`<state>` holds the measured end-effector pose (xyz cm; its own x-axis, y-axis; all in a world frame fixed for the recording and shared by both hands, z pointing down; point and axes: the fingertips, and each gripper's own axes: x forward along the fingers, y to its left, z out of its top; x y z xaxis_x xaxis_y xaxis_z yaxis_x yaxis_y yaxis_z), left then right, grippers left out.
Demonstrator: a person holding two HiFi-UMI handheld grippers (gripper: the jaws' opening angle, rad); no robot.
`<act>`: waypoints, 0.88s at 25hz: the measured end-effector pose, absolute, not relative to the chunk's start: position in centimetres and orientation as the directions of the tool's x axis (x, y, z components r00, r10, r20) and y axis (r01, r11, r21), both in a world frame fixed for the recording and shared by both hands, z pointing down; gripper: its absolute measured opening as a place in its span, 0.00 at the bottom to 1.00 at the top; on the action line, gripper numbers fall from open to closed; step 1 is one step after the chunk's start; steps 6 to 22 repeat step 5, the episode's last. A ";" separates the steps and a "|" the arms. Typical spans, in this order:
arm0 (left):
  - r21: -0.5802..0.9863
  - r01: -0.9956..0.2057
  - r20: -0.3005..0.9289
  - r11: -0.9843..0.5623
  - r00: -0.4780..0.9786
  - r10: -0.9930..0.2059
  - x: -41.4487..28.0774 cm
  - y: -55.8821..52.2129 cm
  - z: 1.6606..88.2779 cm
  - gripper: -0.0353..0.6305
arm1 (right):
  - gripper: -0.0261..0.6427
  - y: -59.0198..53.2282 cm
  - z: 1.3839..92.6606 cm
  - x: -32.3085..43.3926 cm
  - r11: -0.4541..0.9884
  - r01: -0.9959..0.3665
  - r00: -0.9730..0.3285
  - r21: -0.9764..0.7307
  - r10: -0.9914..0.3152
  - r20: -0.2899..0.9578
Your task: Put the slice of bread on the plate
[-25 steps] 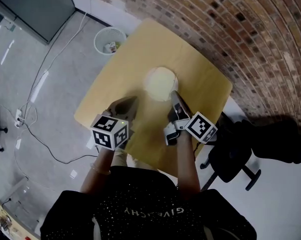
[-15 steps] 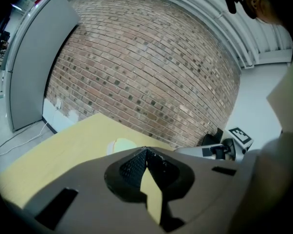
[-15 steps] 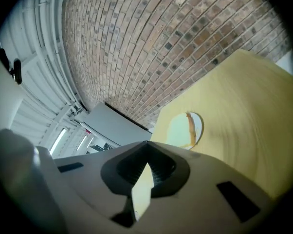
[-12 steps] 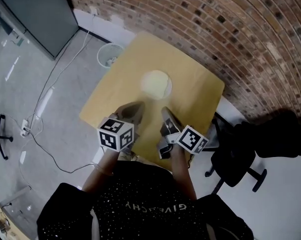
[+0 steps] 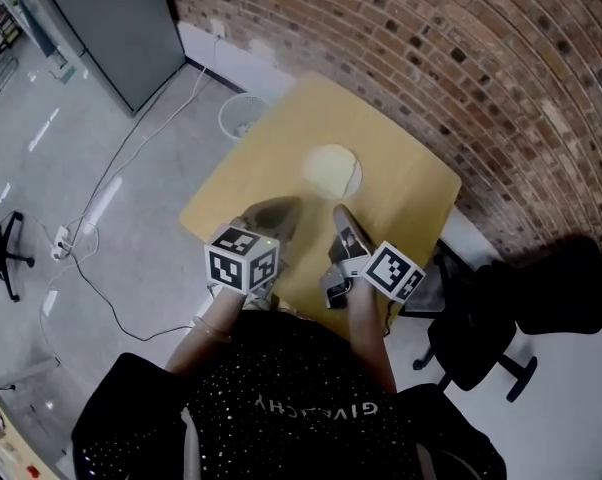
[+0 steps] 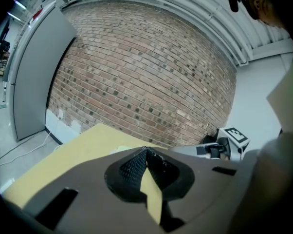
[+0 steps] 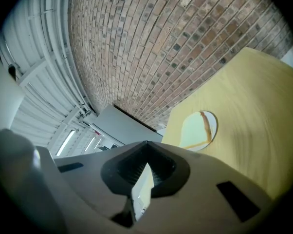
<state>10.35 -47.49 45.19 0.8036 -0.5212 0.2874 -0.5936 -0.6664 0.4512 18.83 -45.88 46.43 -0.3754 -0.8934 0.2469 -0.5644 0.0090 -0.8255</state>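
On the round white plate (image 7: 211, 122) the slice of bread (image 7: 193, 130) is seen lying flat, so the job looks to be done already. The plate is set near the middle of the yellow table (image 5: 401, 193). Both grippers are held over the table's near edge, well apart from the plate. From the jaws the bread lies straight ahead and lower down, toward the brick wall (image 5: 461, 58). 1 brown crust edge is seen on the slice's right side when looked at from above.

The right gripper (image 7: 146, 144) is judged to be a little nearer to the plate than the left gripper (image 6: 145, 151). The 2 jaws of the right gripper are shut tight, with nothing between them. The 2 jaws of the left gripper are shut at the tips too, and nothing is held there. Only a bit of yellow table is seen under them. The bread is not touched by either gripper. If more were wanted, the bread would have to be reached by going forward and down, but nothing more seems to be needed
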 end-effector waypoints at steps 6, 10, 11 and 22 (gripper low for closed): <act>0.449 -0.582 0.282 -0.678 0.812 -0.511 10.3 -47.1 44.7 0.07 | 0.06 -45.9 46.1 18.4 0.011 -0.567 -0.373 -0.824 -0.895 0.244; 0.449 -0.582 0.282 -0.678 0.812 -0.511 10.3 -47.1 44.7 0.07 | 0.06 -45.9 46.1 18.4 0.011 -0.567 -0.373 -0.824 -0.895 0.244; 0.449 -0.582 0.282 -0.678 0.812 -0.511 10.3 -47.1 44.7 0.07 | 0.06 -45.9 46.1 18.4 0.011 -0.567 -0.373 -0.824 -0.895 0.244; 0.449 -0.582 0.282 -0.678 0.812 -0.511 10.3 -47.1 44.7 0.07 | 0.06 -45.9 46.1 18.4 0.011 -0.567 -0.373 -0.824 -0.895 0.244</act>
